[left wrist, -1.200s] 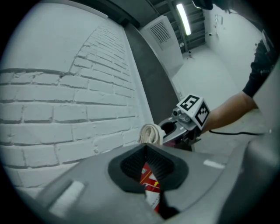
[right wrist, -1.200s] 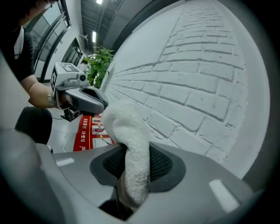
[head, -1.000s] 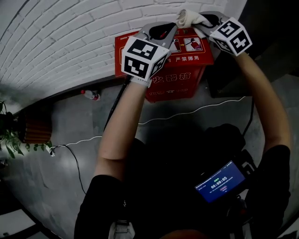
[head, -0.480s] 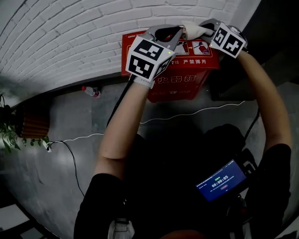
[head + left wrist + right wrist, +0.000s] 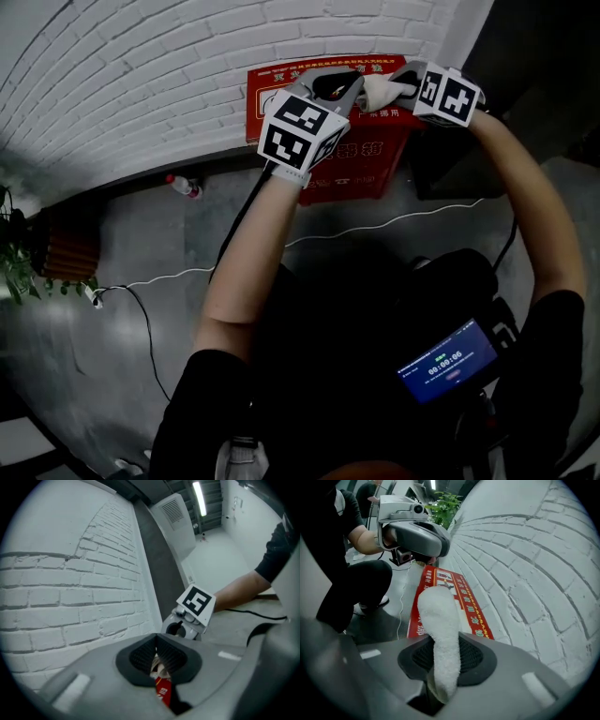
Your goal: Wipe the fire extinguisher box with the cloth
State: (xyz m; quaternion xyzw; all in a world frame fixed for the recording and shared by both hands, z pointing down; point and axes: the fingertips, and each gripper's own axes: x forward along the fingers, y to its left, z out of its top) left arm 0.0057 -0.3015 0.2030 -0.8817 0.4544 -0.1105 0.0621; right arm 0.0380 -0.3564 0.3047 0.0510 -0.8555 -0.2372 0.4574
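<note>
- Right gripper view: clamped on a white fluffy terry cloth, the right gripper's fingers pinching its near end, with the rest sticking out forward as a free, rounded roll.
- Just beyond and under that roll: the red metal fire extinguisher box with a printed top, set on the floor against the white brick wall.
- Head view: both grippers held out over the box top, the cloth lying between them and close above the red surface; no telling whether it actually touches.
- On the left gripper: fingers nearly together, with nothing gripped by the look of it; only a sliver of red box and a pale scrap visible through the slot below them.
- Step in hand, probably: bringing the cloth onto the box top, at the start of the wipe or early in a stroke.
- Next, likely: press the free end flat on the top and drag it across, keeping the pinch firm so as not to lose the cloth; then move on to the front face.
- Relative to the fingers: box just below and ahead of both pairs; cloth inside the right pair and just beside the left pair.
</note>
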